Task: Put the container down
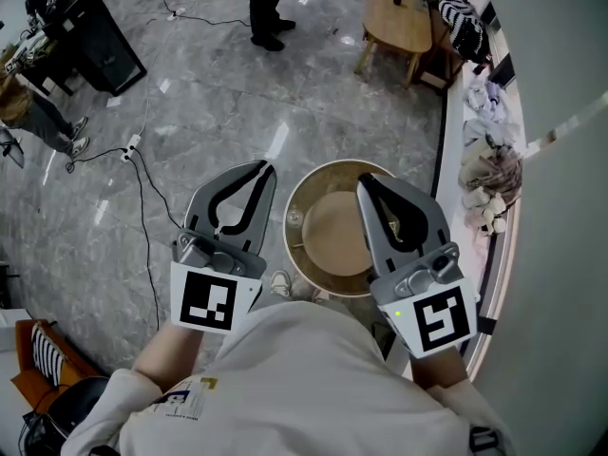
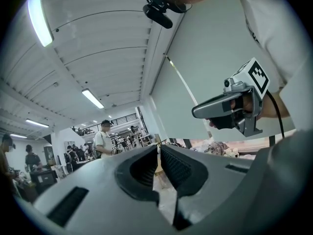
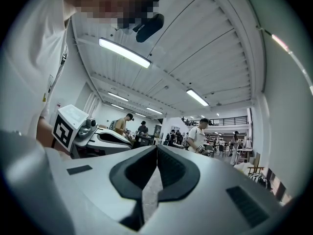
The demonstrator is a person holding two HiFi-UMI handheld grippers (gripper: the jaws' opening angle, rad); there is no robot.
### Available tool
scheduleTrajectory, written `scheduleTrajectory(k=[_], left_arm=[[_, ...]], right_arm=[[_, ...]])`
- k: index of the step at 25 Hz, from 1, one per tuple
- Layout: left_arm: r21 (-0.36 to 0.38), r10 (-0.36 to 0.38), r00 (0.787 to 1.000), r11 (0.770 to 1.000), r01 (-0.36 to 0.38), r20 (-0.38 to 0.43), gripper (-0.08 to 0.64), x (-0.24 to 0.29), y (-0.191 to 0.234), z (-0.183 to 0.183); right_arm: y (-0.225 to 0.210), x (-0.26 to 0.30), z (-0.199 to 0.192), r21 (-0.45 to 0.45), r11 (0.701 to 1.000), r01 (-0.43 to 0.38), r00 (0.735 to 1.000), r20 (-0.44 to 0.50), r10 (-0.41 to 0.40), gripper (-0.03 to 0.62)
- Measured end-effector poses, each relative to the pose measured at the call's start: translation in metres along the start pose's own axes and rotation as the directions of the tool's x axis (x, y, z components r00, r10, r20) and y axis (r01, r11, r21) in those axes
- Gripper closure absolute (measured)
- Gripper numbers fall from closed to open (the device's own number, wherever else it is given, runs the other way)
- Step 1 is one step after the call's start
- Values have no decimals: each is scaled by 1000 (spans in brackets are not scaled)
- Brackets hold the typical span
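Note:
A round tan container (image 1: 328, 240) with a shiny metal rim stands on the grey marble floor, right below my hands in the head view. My left gripper (image 1: 267, 167) hangs to its left, jaws shut and empty. My right gripper (image 1: 364, 181) hovers over the container's right half, also shut with nothing in it; whether it touches the container I cannot tell. In the left gripper view the left gripper (image 2: 159, 149) has its pads together, and the right gripper (image 2: 195, 113) shows at the right. The right gripper view shows the right gripper (image 3: 156, 148) shut and the left gripper (image 3: 130, 140) beside it.
A long ledge (image 1: 454, 150) with bundled cloth and soft things (image 1: 489, 174) runs along the right. A wooden round table (image 1: 399, 17) stands at the back. A cable (image 1: 142, 188) trails over the floor at left. A person (image 1: 266, 8) stands far ahead; a black stand (image 1: 95, 36) is at back left.

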State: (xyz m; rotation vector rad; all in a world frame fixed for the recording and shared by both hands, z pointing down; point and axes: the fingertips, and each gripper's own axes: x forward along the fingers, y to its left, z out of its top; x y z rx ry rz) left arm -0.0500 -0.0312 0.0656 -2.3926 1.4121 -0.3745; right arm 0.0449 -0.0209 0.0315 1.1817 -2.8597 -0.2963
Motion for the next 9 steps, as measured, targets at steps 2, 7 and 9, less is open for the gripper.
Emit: scheduleTrajectory(k=[2, 7, 9], left_arm=[[5, 0, 1000, 1000, 0, -3, 532, 2, -2, 1], [15, 8, 1000, 1000, -7, -2, 532, 2, -1, 4], [17, 10, 1000, 1000, -10, -1, 532, 3, -1, 4]], right_arm=[[-3, -2, -1, -2, 1000, -1, 1000, -1, 1, 583], [-6, -3, 0, -10, 1000, -1, 1000, -1, 1, 583], [-7, -4, -1, -13, 1000, -1, 1000, -3, 1, 583]])
